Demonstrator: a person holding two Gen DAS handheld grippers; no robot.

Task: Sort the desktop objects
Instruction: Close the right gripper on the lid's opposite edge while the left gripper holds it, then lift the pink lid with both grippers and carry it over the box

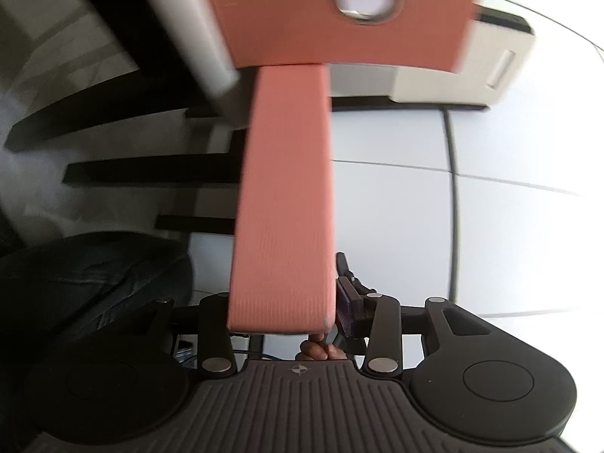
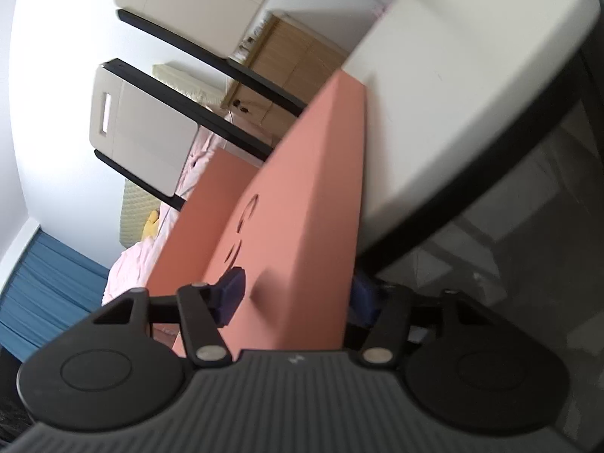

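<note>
I have both the left tongs (image 1: 287, 317) and the right tongs (image 2: 298, 294) clamped on the salmon box (image 1: 287, 188), lifted beside the white surface (image 2: 472, 75).

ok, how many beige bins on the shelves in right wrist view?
2. Upper bin at top of frame; lower bin below-left of it, between black shelves. More may be hidden behind the pink box.
</note>
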